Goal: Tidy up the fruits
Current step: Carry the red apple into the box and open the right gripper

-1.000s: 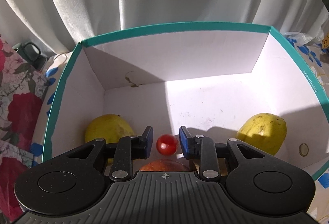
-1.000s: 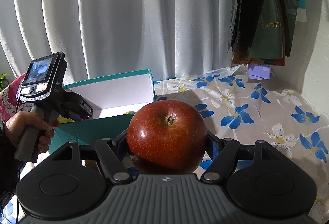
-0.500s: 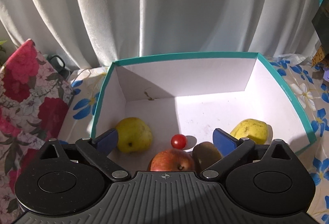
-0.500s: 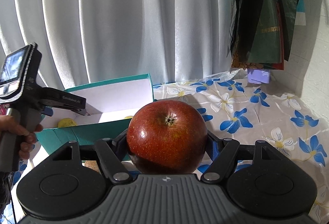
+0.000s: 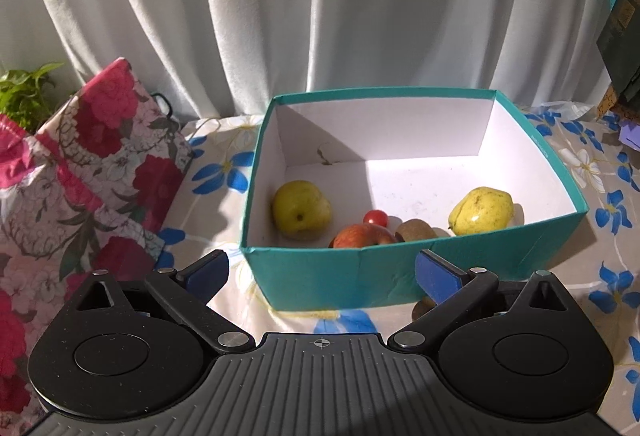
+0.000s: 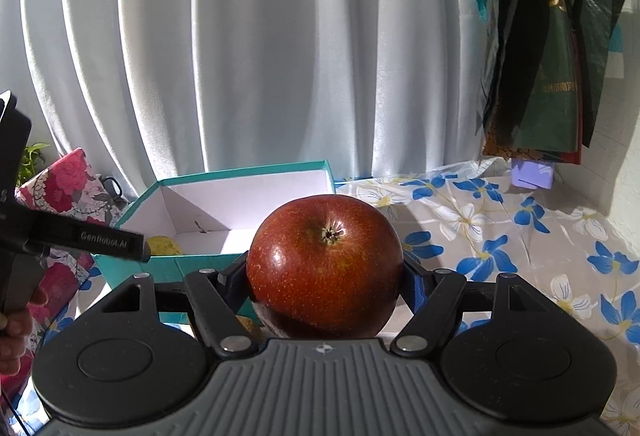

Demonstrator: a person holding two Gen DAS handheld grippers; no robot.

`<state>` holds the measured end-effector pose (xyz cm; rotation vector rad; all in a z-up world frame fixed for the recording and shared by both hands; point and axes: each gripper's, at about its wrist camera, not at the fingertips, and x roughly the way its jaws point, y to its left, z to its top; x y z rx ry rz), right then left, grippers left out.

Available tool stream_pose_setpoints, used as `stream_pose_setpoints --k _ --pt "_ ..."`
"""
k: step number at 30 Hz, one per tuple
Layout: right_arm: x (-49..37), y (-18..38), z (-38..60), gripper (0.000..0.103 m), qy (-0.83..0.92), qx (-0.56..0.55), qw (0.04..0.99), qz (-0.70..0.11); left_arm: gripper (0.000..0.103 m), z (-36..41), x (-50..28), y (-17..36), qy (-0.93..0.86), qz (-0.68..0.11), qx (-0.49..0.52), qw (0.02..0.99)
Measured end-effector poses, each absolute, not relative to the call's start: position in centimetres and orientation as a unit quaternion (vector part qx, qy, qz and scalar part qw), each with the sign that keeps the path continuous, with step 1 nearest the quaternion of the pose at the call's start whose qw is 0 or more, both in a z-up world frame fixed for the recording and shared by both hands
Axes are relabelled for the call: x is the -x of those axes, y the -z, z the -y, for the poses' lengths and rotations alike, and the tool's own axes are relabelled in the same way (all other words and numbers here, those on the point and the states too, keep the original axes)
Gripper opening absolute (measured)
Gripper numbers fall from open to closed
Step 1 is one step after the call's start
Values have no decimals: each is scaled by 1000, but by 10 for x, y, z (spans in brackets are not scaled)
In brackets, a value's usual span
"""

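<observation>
Right gripper [image 6: 325, 276] clenched on red apple [image 6: 325, 264]; box [image 6: 208, 264] lies at its 10 o'clock, beyond the fingers. Left gripper [image 5: 320, 272] released, empty, facing box wall at 12 o'clock.

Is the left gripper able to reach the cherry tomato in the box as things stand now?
Probably yes. The left gripper is open and empty in front of the teal box, whose top is uncovered. The cherry tomato sits close to the red apple and kiwi, leaving little room for the fingers.
</observation>
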<state>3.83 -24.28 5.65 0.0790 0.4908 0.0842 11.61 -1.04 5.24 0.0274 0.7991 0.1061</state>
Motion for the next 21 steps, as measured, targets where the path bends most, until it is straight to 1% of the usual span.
stream_pose_setpoints --k 8,21 --pt "-44 -60 227 73 -68 -27 968 -238 102 -11 -96 -47 -71 -405 17 911" --pt "-73 -61 217 73 -77 -2 969 -237 102 -30 -85 -37 -101 -425 34 899"
